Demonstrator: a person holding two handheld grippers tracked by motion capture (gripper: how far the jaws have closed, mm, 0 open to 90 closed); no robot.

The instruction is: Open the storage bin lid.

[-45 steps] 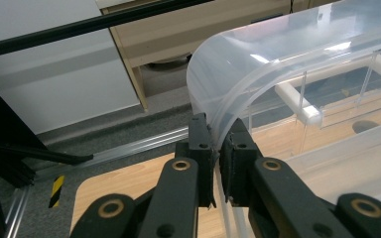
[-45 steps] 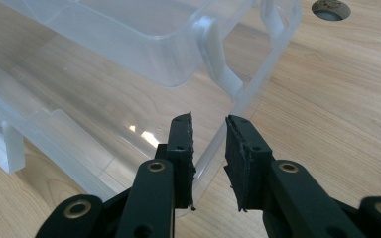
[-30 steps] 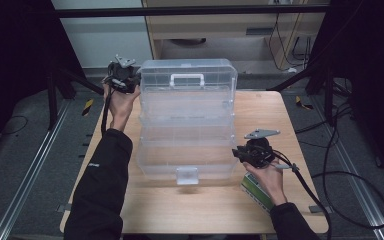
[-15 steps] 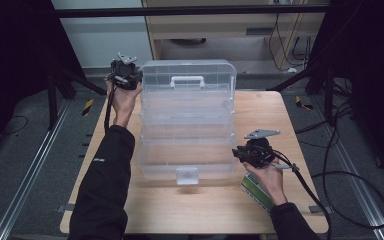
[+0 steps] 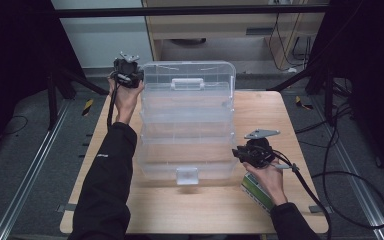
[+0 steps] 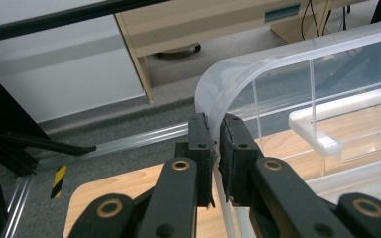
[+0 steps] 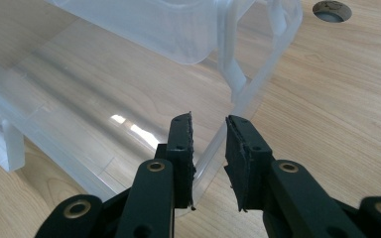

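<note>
A clear plastic organiser box [image 5: 187, 125] lies open on the wooden desk [image 5: 280, 115], its lid raised at the far side with a white handle [image 5: 187, 83] near the lid's top edge. The left gripper [image 6: 217, 148] is closed on the lid's rounded corner rim; the thin clear wall passes between its fingers [image 6: 198, 144], with the handle farther along to their right. The right gripper [image 7: 208, 158] sits at the box's near right corner: its fingers [image 7: 245, 158] are parted a little, and the base's clear edge runs up between them without visible pinching. A white latch [image 5: 187, 176] sits at the box's front, left of the right gripper. A green-and-white packet [image 5: 255, 192] lies under the right hand [image 5: 267, 175].
</note>
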